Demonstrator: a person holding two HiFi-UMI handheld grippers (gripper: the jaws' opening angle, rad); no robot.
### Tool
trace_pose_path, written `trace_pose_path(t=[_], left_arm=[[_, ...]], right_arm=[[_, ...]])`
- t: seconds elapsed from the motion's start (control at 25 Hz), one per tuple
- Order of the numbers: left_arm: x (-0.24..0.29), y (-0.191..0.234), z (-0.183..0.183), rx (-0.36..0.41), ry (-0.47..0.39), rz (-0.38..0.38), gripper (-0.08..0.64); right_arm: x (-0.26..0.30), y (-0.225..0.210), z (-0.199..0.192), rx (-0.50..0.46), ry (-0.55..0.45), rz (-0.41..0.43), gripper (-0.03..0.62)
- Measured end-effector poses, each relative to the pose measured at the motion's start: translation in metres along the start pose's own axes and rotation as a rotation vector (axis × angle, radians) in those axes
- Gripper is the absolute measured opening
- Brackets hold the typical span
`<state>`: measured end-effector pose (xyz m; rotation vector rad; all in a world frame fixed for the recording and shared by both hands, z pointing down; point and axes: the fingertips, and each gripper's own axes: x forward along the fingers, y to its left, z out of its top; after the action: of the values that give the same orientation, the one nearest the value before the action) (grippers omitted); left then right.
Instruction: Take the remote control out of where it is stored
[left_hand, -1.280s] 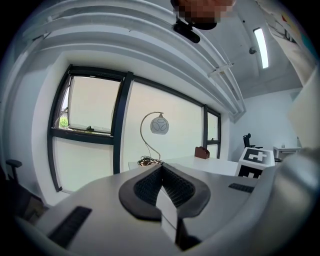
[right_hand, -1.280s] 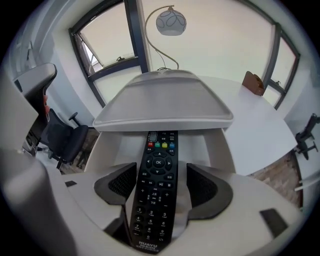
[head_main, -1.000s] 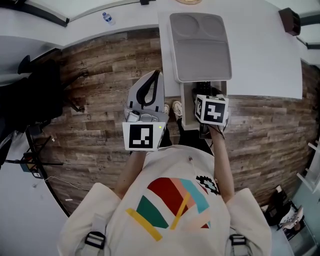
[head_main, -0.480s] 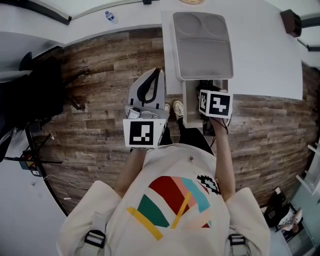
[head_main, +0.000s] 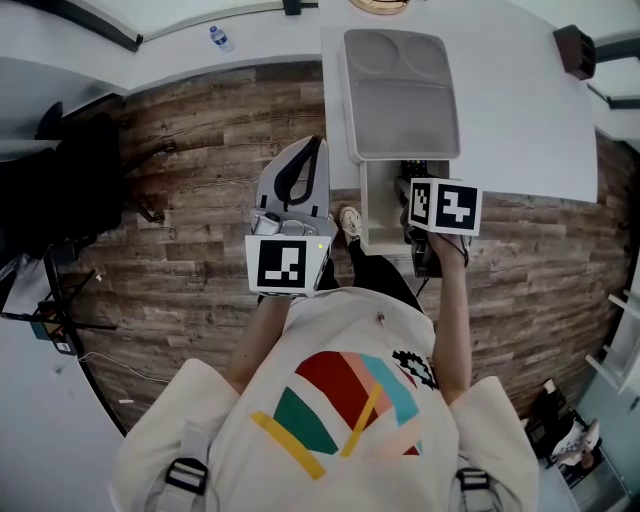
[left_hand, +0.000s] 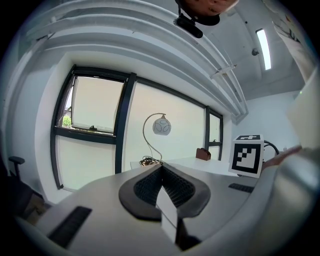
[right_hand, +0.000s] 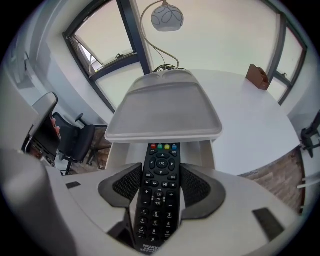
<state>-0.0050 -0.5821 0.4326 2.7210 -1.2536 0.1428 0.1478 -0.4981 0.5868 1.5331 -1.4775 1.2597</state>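
The black remote control (right_hand: 160, 195) lies lengthwise between the pads of my right gripper (right_hand: 161, 167), its coloured buttons pointing at the storage unit. These jaws have just been closing with the remote between them, and both pads press on its sides. The remote's tip is at the open white drawer (right_hand: 120, 150) under the grey tray top (right_hand: 162, 115). In the head view my right gripper (head_main: 418, 185) points steeply down into the drawer (head_main: 380, 215) below the tray (head_main: 400, 90); its marker cube hides the remote. To the left, my left gripper (head_main: 312, 150) hangs over the floor, its pads (left_hand: 161, 170) meeting with nothing between them.
The storage unit stands on a white table (head_main: 520, 110) with a brown box (head_main: 578, 42) at its far right and a globe lamp (right_hand: 167, 17) behind. A black office chair (head_main: 70, 190) stands on the wooden floor at left. My shoe (head_main: 350, 218) is by the drawer.
My right gripper has shifted a little to the right and tipped at the drawer. My left gripper has stayed where it was.
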Motion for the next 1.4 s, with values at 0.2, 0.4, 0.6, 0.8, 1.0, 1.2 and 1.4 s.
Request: trace_pose_path(t=[0.2,0.4,0.6,0.8,1.0,1.2,1.4], left_arm=[[-0.002,-0.004,0.003,0.008,-0.011,-0.013,0.006],[-0.008,-0.012,0.007,0.014,-0.023,-0.026,0.006],[-0.012,-0.024,0.016,0.028,-0.039,-0.049,0.006],[-0.012,-0.039,0.031,0.044,-0.045,-0.078,0.006],[-0.016,-0.051,0.067,0.071,-0.099,-0.089,0.006],[-0.021,-0.051,0.109,0.112,-0.157,-0.072,0.006],[-0.033,-0.047,0.14,0.141,-0.228,-0.035,0.006]], right_arm=[[-0.01,0.007,-0.007,0.005,0.02,0.032,0.247],[-0.019,0.012,-0.027,-0.023,0.043,0.034,0.247],[-0.037,0.018,-0.04,0.004,0.013,0.075,0.247],[-0.08,0.016,-0.014,0.015,-0.201,0.07,0.247],[-0.134,0.012,0.037,-0.014,-0.492,0.044,0.247],[-0.175,0.024,0.06,-0.102,-0.669,0.068,0.247],[-0.218,0.033,0.079,-0.166,-0.839,0.064,0.247]])
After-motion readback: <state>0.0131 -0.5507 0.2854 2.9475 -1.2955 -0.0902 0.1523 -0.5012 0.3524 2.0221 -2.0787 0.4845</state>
